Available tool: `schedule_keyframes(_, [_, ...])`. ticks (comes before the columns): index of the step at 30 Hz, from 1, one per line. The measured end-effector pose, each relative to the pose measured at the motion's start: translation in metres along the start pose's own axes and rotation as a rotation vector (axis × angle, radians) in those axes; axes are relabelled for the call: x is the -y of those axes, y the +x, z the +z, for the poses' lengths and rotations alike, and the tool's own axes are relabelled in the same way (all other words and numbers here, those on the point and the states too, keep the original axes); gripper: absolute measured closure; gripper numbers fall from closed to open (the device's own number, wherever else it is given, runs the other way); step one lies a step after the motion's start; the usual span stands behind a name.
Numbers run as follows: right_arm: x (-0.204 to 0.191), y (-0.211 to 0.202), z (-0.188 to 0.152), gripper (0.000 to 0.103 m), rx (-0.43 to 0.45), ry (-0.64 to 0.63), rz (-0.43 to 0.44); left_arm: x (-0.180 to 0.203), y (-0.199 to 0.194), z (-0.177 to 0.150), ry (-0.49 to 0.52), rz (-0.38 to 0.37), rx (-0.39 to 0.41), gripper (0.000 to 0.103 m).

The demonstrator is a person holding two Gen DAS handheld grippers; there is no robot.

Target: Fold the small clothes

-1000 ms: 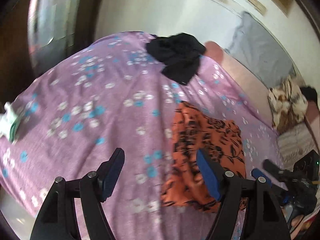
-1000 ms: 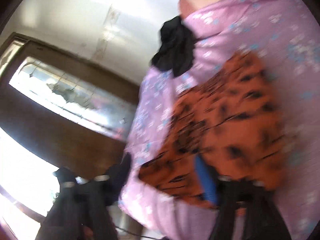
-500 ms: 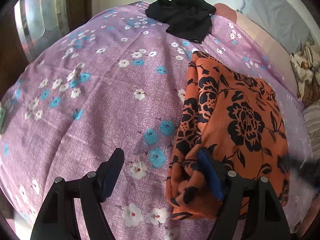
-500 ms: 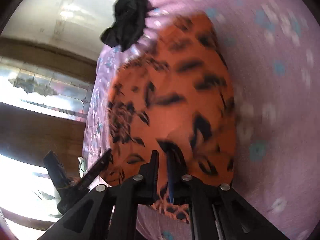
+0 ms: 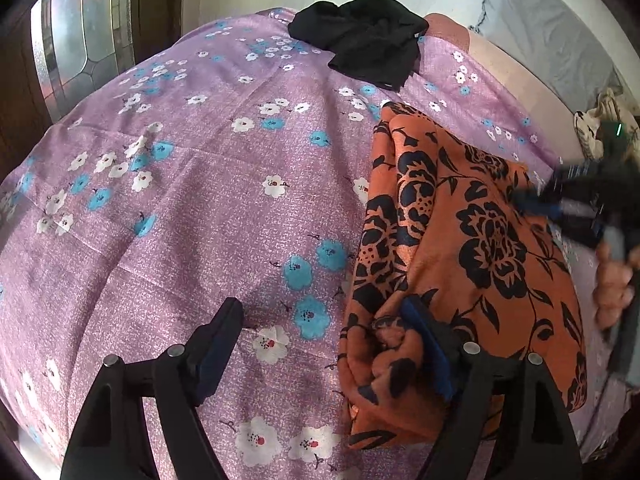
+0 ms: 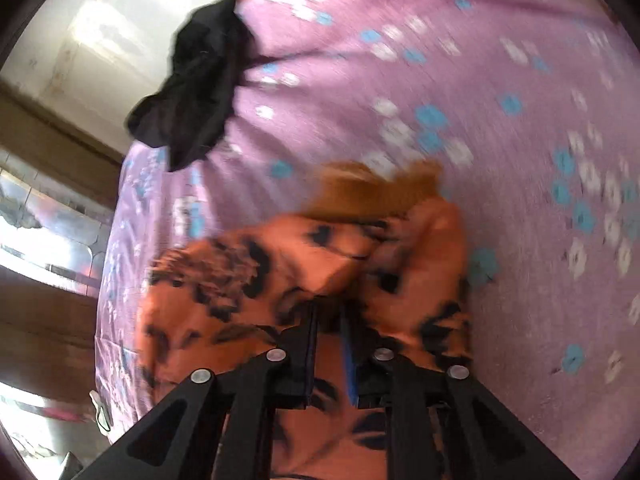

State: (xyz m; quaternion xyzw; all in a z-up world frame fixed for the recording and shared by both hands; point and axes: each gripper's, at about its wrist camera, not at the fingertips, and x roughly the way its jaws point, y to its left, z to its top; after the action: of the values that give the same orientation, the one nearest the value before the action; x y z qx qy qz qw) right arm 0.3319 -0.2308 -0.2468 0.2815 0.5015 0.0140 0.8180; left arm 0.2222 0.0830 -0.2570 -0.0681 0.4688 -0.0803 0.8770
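No brand, label or writing can be read on anything in either view. The orange cloth, printed with black flowers, lies folded on the purple sheet, right of the middle in the left wrist view. The left gripper hangs low over the sheet with its fingers wide apart, the right finger touching the cloth's bunched near corner, the left finger over bare sheet. The right gripper has its fingers nearly together, clamped on a raised fold of the cloth. A black garment sits crumpled at the sheet's far end, well apart from the cloth. Against half a second ago, the right gripper has lifted the cloth's edge and its view is more blurred; the left gripper has barely shifted
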Motion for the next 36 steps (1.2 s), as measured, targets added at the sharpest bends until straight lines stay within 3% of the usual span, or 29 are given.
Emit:
schedule_keyframes(3, [-0.037, -0.008, 0.005, 0.089, 0.03, -0.061, 0.098, 0.0, -0.001, 0.0, -0.001, -0.004, 0.01, 0.02])
schedule_keyframes(5, [-0.068, 0.003, 0.004, 0.089, 0.0, -0.125, 0.136, 0.0, 0.0, -0.002, 0.0, -0.004, 0.014, 0.02])
schedule_keyframes(9, [-0.097, 0.059, 0.001, 0.089, -0.116, -0.135, 0.117, 0.0, 0.0, -0.002, 0.003, 0.003, 0.016, 0.019])
schedule_keyframes(13, [-0.089, 0.062, 0.004, 0.09, -0.114, -0.116, 0.122, 0.001, 0.0, -0.002, 0.007, 0.003, 0.014, 0.019])
schedule_keyframes(18, [-0.073, 0.022, 0.0, 0.088, -0.143, -0.111, 0.165, 0.001, -0.001, -0.001, 0.001, 0.007, 0.014, 0.019])
schedule_keyframes(23, [-0.055, -0.02, -0.037, 0.089, -0.133, -0.183, 0.176, 0.002, -0.001, -0.002, -0.005, 0.014, 0.015, 0.019])
schedule_keyframes(26, [-0.036, -0.045, -0.068, 0.089, -0.136, -0.234, 0.138, 0.003, -0.002, -0.002, -0.003, 0.019, 0.015, 0.018])
schedule_keyframes(31, [-0.002, -0.045, -0.114, 0.088, -0.156, -0.25, 0.081, 0.006, -0.001, -0.002, 0.007, 0.047, 0.017, 0.015])
schedule_keyframes(34, [0.009, -0.048, -0.134, 0.088, -0.061, -0.29, 0.12, 0.004, -0.001, -0.001, 0.003, 0.053, 0.006, 0.013])
schedule_keyframes(36, [0.01, -0.053, -0.138, 0.088, -0.056, -0.289, 0.128, -0.001, -0.003, 0.003, -0.027, 0.027, -0.019, 0.013])
